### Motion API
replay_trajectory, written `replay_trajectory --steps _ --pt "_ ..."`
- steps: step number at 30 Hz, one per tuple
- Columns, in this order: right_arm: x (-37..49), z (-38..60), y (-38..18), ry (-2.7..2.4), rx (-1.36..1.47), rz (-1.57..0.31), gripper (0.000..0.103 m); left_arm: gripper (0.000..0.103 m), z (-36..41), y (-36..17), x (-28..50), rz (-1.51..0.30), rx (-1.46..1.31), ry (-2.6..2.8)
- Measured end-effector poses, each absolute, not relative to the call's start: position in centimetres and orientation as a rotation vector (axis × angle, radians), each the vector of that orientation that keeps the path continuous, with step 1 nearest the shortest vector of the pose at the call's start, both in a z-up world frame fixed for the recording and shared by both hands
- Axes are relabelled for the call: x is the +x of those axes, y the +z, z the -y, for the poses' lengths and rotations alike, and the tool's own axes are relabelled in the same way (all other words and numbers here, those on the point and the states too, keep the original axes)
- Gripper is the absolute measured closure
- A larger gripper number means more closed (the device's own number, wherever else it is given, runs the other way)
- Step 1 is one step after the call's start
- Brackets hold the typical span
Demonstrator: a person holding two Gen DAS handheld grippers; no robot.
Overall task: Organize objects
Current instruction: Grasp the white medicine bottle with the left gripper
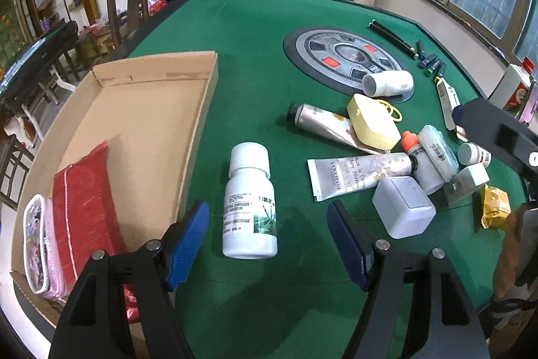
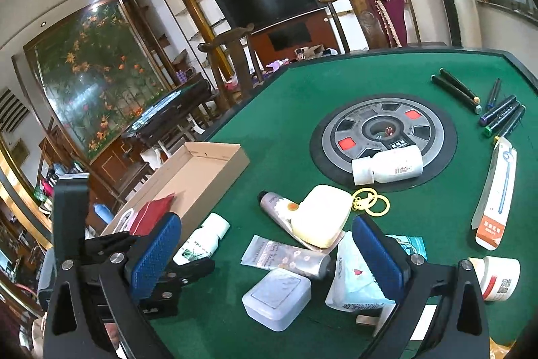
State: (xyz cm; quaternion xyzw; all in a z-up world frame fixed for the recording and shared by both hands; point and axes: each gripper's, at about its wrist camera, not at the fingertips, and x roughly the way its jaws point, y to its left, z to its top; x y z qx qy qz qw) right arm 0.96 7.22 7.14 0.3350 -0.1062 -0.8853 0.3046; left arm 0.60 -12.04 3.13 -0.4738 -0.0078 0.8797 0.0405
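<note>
A: See the white bottle [image 1: 249, 204]? It lies on the green counter [image 1: 255, 32] just right of the box [image 1: 141, 110], cap pointing away from the left hand-held gripper [image 1: 267, 244].

B: So its long axis runs along the line that gripper points?

A: Near enough. The bottle sits ahead of the blue pads [image 1: 188, 241] and roughly between them, and they close across its width. The jaws stand wide open and hold nothing.

B: And the right hand-held gripper [image 2: 265, 251]?

A: Also wide open and empty, hanging over the pile right of the bottle: a grey case [image 2: 277, 298], a tissue pack [image 2: 349, 278], a yellow pouch [image 2: 322, 221]. The left one is plainly nearer the bottle, so I'd guess the left takes it into the box.

B: Anything in the box yet?

A: A red pouch [image 1: 84, 207] and a pink case [image 1: 37, 244] at its near end, well left of the bottle.

B: Any writing you can read?

A: The tube [image 1: 356, 174] right of the bottle says L'OCCITANE. The bottle's label has small print and a green plant picture; I can't read it.
</note>
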Motion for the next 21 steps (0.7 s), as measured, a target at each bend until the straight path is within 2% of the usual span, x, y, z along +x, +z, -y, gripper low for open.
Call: replay_trajectory --steps 8,11,15,18,21 --pt "0.7 -8.0 7.4 -2.363 0.886 0.303 0.0 0.031 11.8 1.6 -0.6 0.018 -1.486 2.675" --pt "0.2 -9.2 7.6 -2.391 0.877 0.331 0.0 0.041 11.8 1.4 -1.0 -0.014 -1.49 2.698" --pt "-0.6 -11.1 7.5 -2.416 0.891 0.397 0.0 0.064 11.7 1.1 -1.6 -0.038 -1.514 2.704" --pt "-1.1 -12.6 7.5 -2.427 0.896 0.449 0.0 0.07 11.8 1.1 -1.5 -0.042 -1.518 2.717" --pt "-1.5 -13.6 7.5 -2.45 0.905 0.462 0.0 0.07 11.8 1.1 -0.8 -0.047 -1.517 2.714"
